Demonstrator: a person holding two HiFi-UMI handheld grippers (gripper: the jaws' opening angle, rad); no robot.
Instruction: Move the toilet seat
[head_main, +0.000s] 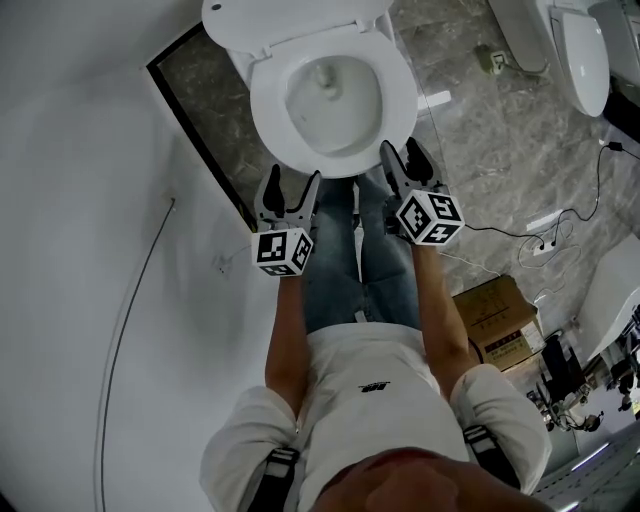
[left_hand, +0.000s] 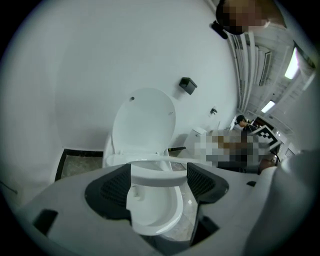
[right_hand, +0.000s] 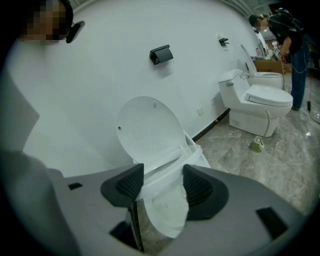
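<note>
A white toilet stands against the wall with its lid (head_main: 290, 20) up. Its seat (head_main: 400, 100) rings the bowl. My left gripper (head_main: 293, 178) is open at the bowl's front left. My right gripper (head_main: 402, 148) is open at the front right, its fingertips at the rim. In the left gripper view the front of the seat (left_hand: 152, 176) shows between the open jaws of my left gripper (left_hand: 159, 180), a little above the bowl. In the right gripper view the seat (right_hand: 170, 162) slants across the gap of my right gripper (right_hand: 163, 185). Whether a pad touches it is unclear.
The holder's jeans-clad legs (head_main: 360, 260) stand just before the bowl. A white wall (head_main: 80, 200) closes the left side. A second toilet (right_hand: 260, 100) stands to the right, with a cardboard box (head_main: 495, 320) and cables (head_main: 545, 245) on the marble floor. A person (right_hand: 285, 30) stands far right.
</note>
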